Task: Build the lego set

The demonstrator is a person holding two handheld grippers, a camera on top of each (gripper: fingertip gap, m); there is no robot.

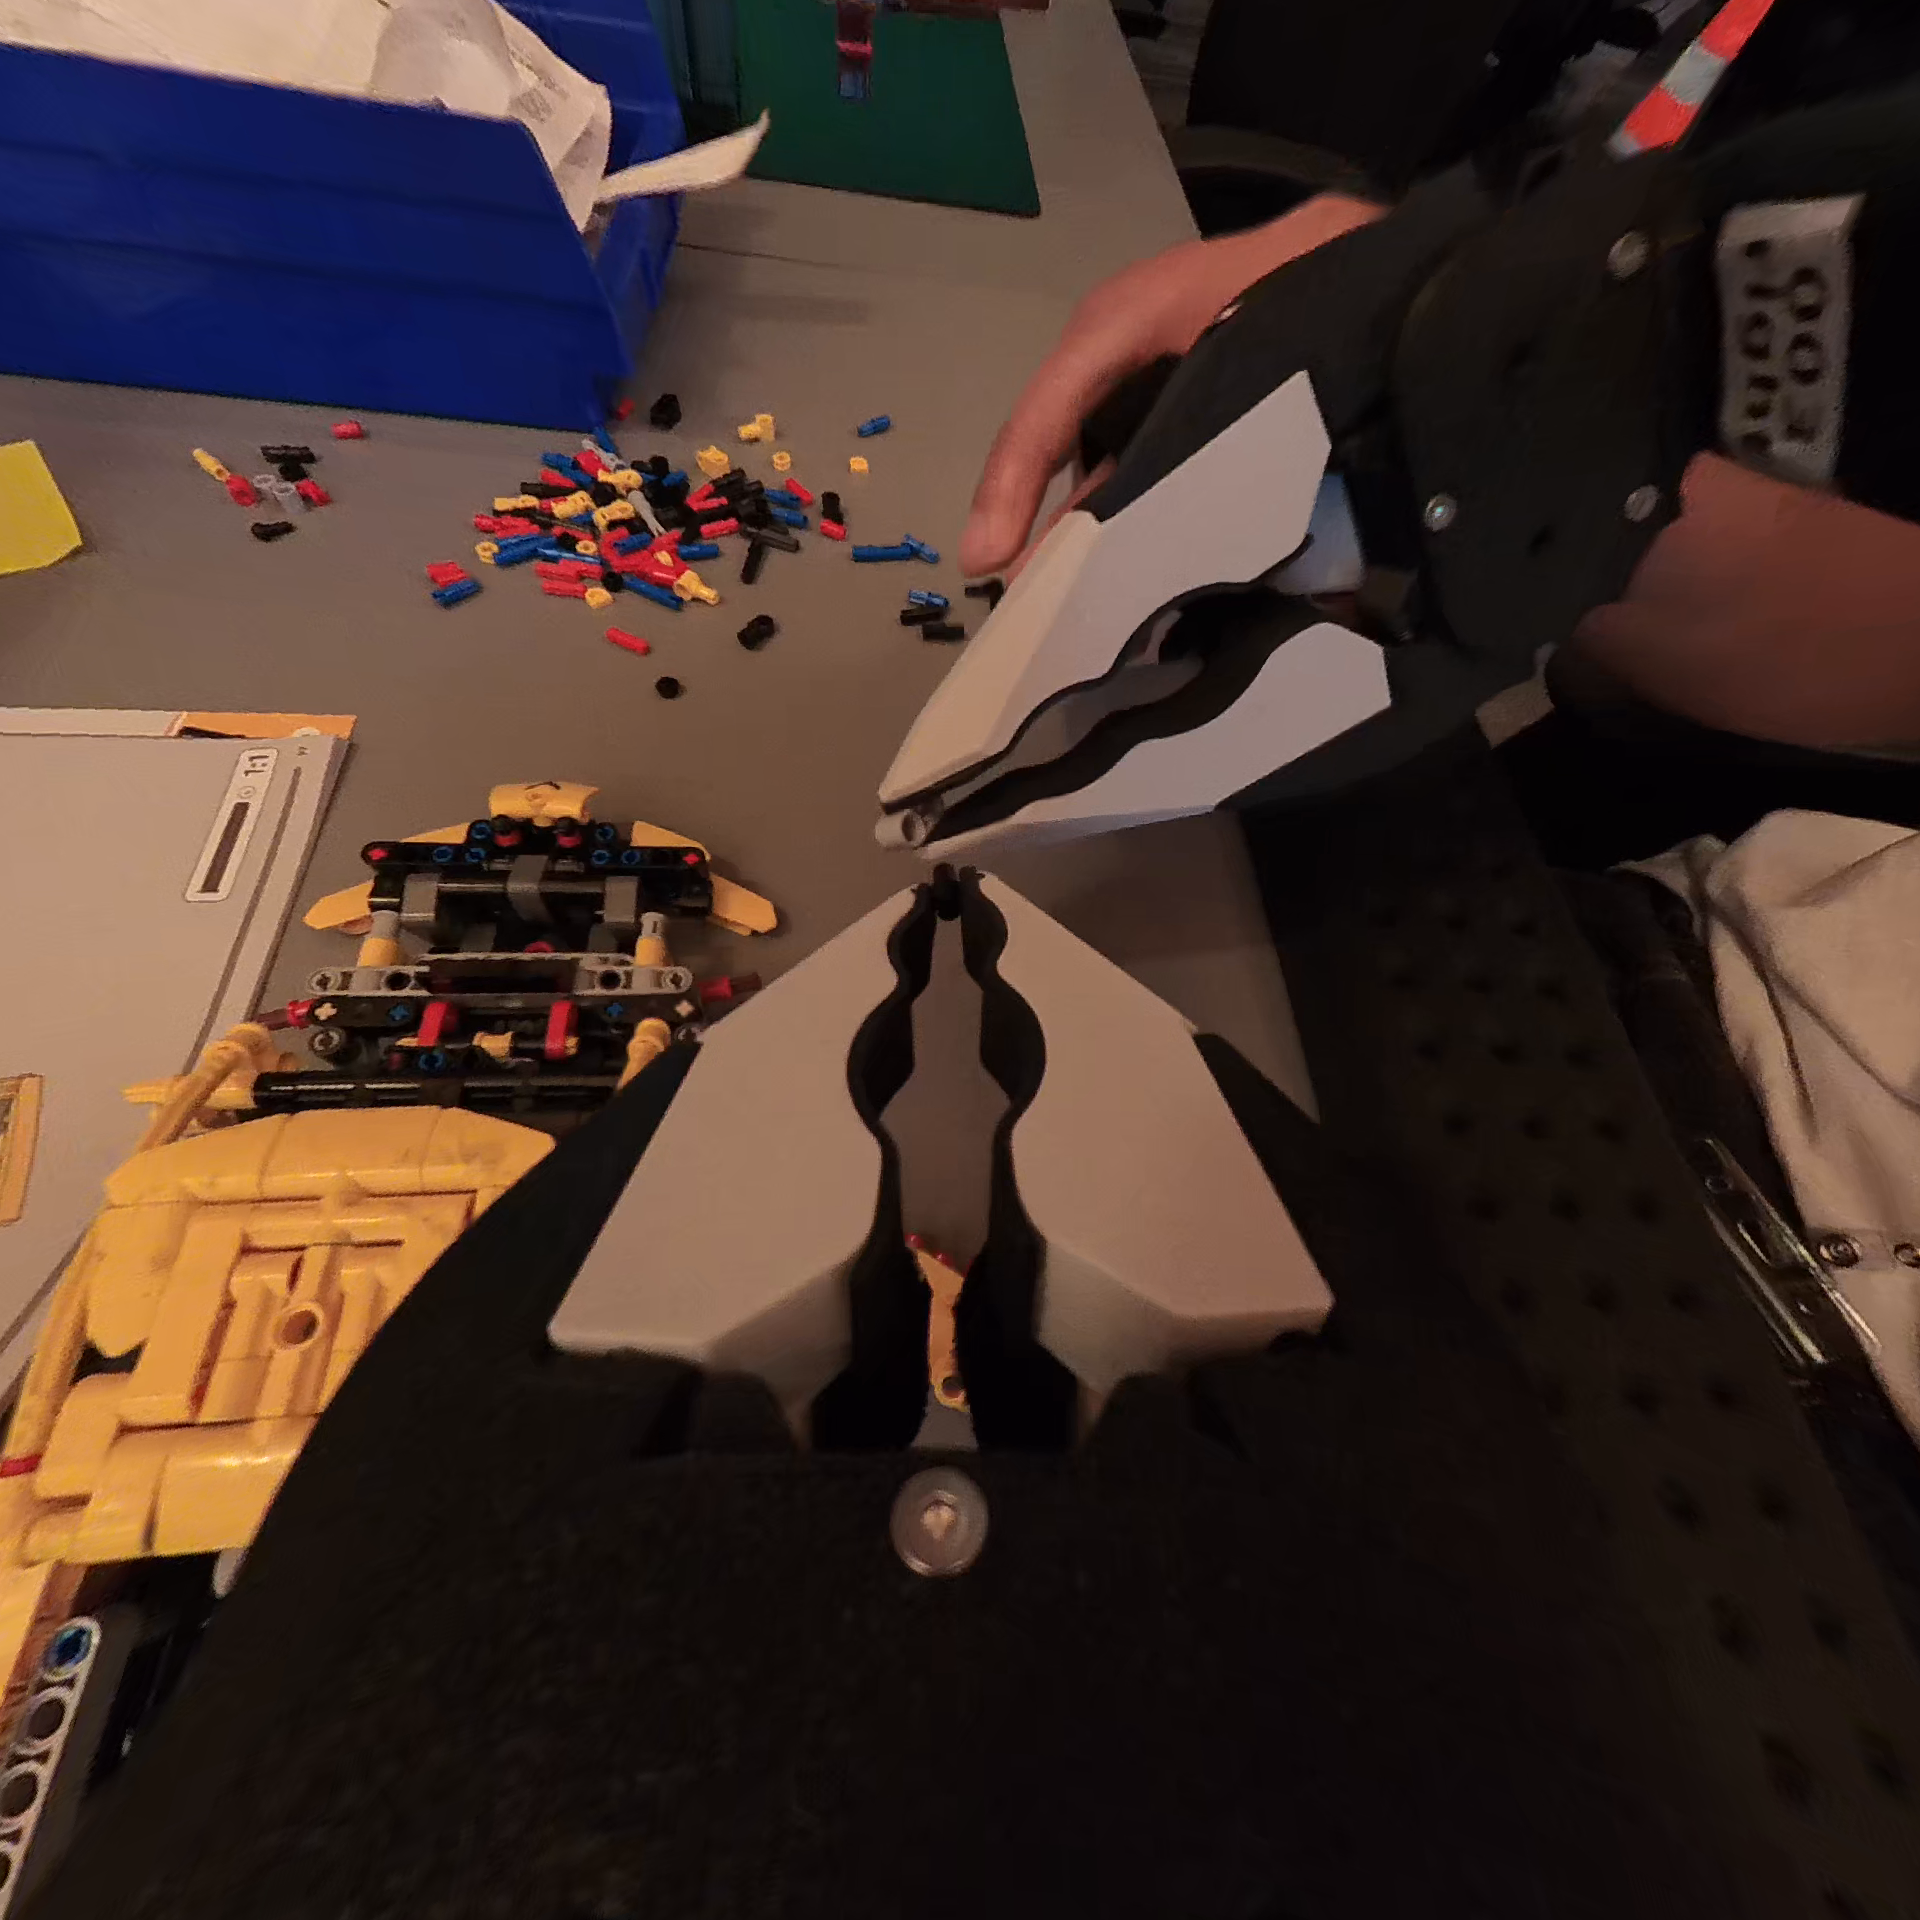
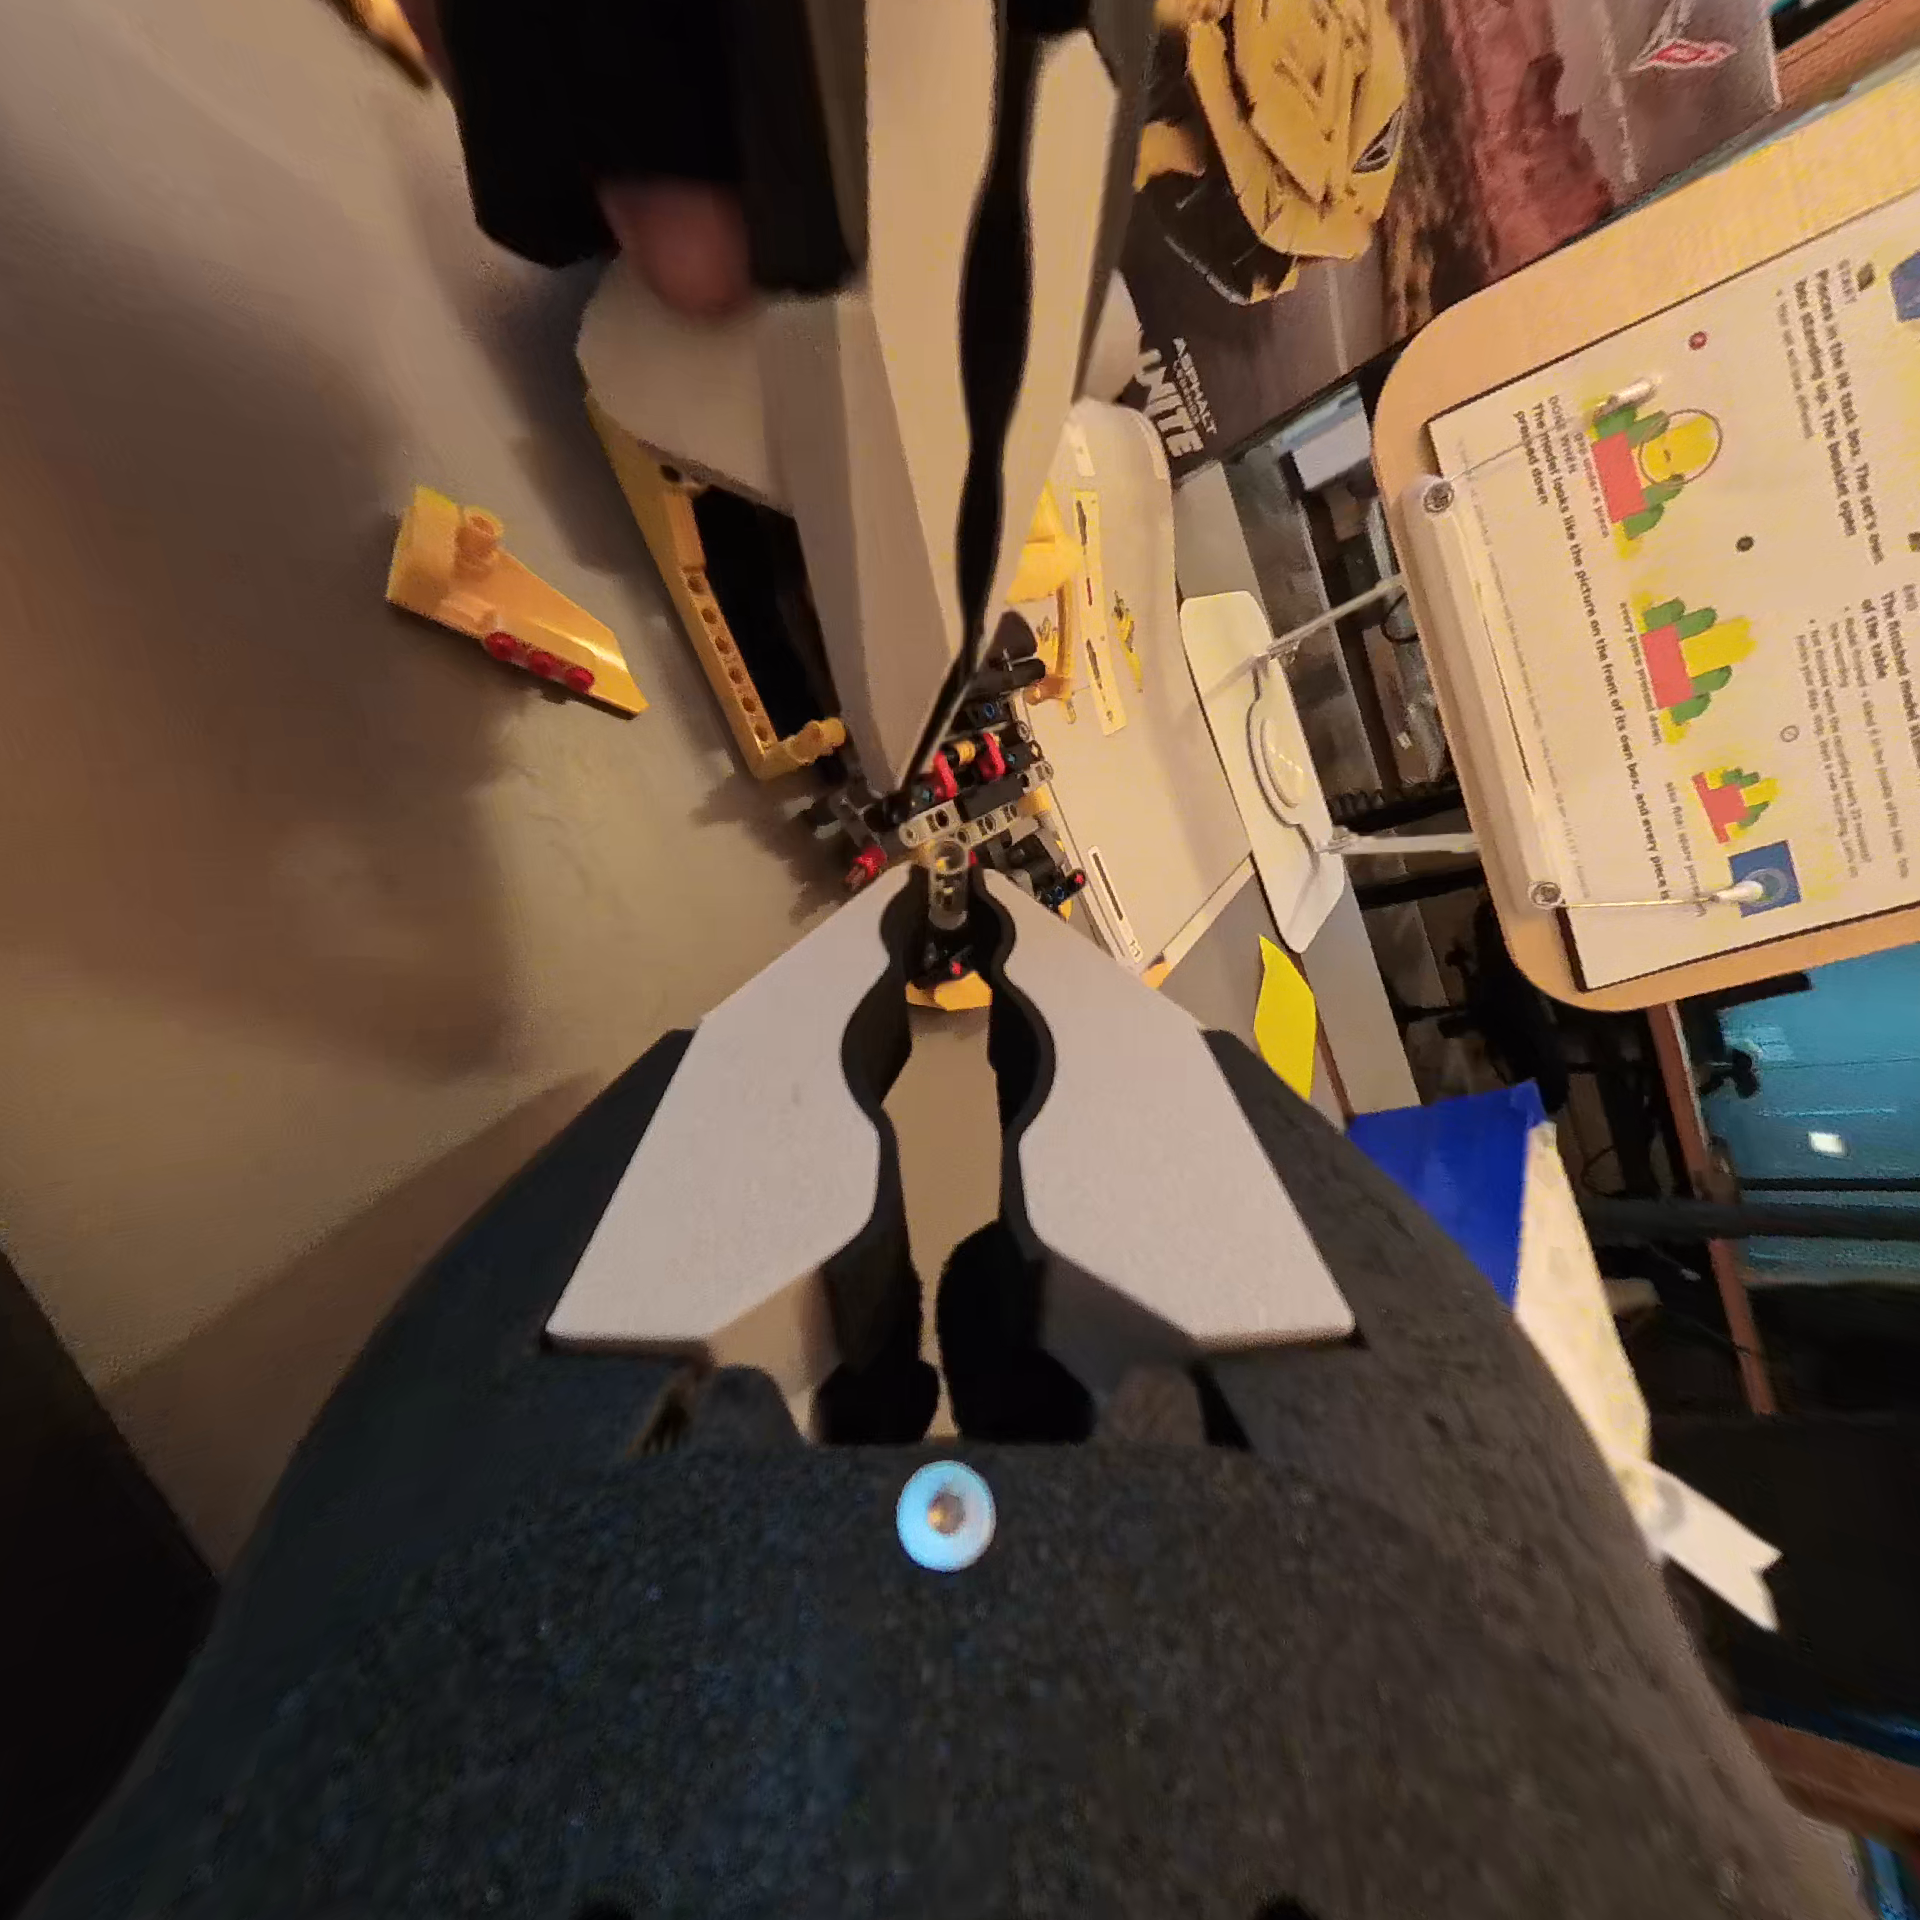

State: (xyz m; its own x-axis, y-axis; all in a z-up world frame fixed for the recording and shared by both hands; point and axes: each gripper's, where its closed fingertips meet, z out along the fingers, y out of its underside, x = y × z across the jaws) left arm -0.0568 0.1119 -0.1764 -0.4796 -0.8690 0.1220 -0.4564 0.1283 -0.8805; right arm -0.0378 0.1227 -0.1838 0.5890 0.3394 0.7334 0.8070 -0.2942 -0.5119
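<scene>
Two grippers tip to tip above the grey desk (image 1: 790, 312), just beside the half-built yellow and black lego car (image 1: 436, 1039). Left gripper (image 1: 945, 894) with fingers pressed together on a small black pin (image 1: 945, 900) at the very tips. Right gripper (image 2: 948, 883) with fingers pinching a small grey connector piece (image 2: 948, 871), its round open end turned toward the black pin, the two parts close but whether touching cannot be told. From the left wrist view, right gripper (image 1: 914, 826) coming in from beyond the car's front end, a bare hand (image 1: 1101, 384) wrapped round its black body. Beyond the car, well apart from it, a scattered pile of red, blue, black and yellow pins (image 1: 644, 530) on the desk, and past that a blue bin (image 1: 312, 239) with white paper in it. Beside the car, on its far side from the grippers, an open instruction booklet (image 1: 114, 914), flat on the desk. From the right wrist view, a loose yellow wedge panel (image 2: 509, 613) with three red studs lying apart from the car, and a clipboard with a printed sheet (image 2: 1683, 582) standing past the desk edge.
</scene>
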